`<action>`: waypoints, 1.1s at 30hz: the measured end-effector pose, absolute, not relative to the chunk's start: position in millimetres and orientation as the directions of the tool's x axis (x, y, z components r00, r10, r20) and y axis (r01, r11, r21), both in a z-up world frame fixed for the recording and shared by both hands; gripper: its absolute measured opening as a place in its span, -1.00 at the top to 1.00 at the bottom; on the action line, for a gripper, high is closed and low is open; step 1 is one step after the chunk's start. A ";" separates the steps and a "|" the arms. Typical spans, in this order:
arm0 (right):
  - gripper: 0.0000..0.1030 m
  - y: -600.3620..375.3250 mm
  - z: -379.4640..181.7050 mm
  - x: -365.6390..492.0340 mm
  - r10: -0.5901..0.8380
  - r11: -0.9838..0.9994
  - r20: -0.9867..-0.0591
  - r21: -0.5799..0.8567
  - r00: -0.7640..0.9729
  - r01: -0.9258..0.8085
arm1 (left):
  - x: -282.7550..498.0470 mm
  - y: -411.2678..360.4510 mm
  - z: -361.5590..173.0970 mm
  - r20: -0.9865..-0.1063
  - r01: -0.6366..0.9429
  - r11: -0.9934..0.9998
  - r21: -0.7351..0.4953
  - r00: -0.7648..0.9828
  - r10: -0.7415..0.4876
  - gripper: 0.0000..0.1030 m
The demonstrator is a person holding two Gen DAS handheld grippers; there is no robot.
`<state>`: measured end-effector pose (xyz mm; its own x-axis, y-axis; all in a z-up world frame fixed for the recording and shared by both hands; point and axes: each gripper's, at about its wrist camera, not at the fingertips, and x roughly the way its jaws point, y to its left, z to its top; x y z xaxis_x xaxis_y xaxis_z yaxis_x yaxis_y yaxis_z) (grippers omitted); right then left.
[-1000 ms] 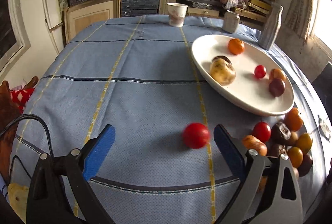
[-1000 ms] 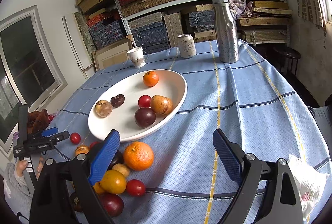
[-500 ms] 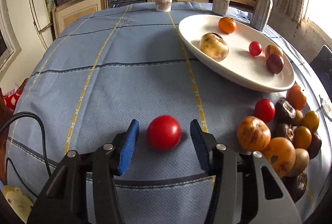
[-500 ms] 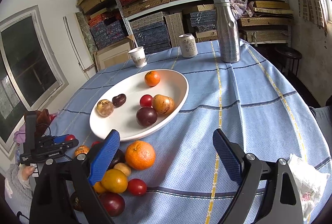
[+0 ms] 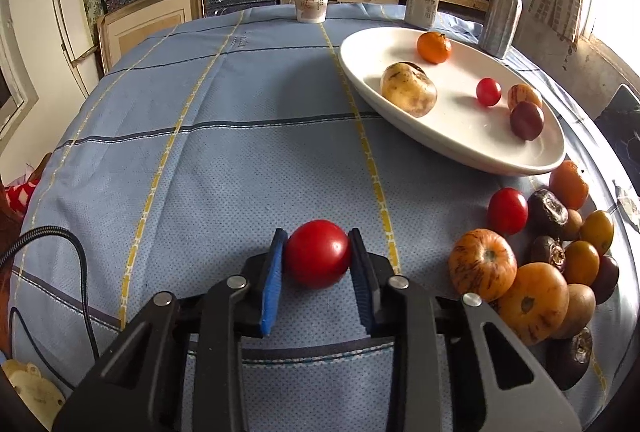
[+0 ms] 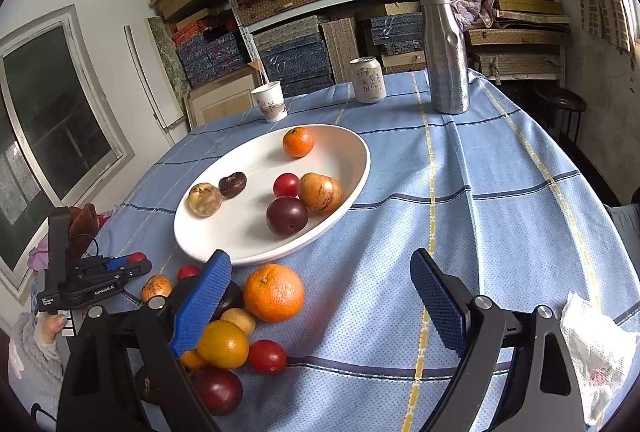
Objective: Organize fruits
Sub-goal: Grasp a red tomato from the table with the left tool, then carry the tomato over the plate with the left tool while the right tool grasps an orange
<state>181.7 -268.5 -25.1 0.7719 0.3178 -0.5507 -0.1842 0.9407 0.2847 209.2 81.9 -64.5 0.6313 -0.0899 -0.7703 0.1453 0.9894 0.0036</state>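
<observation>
Left gripper (image 5: 318,252) clamped tight on red tomato (image 5: 318,253).

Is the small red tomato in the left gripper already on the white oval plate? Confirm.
No: the small red tomato sits on the blue tablecloth, clamped in the left gripper, apart from the white oval plate.

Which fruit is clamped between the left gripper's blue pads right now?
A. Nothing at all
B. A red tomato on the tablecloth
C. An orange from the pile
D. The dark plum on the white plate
B: in the left wrist view, the left gripper has both blue pads pressed on the red tomato.
</observation>
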 end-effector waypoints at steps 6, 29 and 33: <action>-0.76 -256.5 -31.8 183.8 0.342 0.937 -0.577 0.268 0.742 -0.223 | 201.7 83.3 -54.4 -0.737 0.137 0.991 -0.001 0.669 -0.093 0.42; 0.09 -217.6 -72.9 224.0 0.451 0.892 -0.692 0.369 0.564 -0.261 | 201.4 74.5 -58.0 -0.753 0.180 0.984 -0.002 0.647 -0.120 0.42; 0.09 -226.9 -65.0 217.7 0.447 0.893 -0.666 0.369 0.598 -0.257 | 198.9 74.3 -54.4 -0.741 0.183 0.983 -0.005 0.660 -0.126 0.42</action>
<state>217.7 -226.9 -65.0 0.5975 0.4471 -0.6656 -0.2567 0.8931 0.3694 198.9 74.3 -54.4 0.6599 -0.1264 -0.7406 0.1830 0.9831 -0.0047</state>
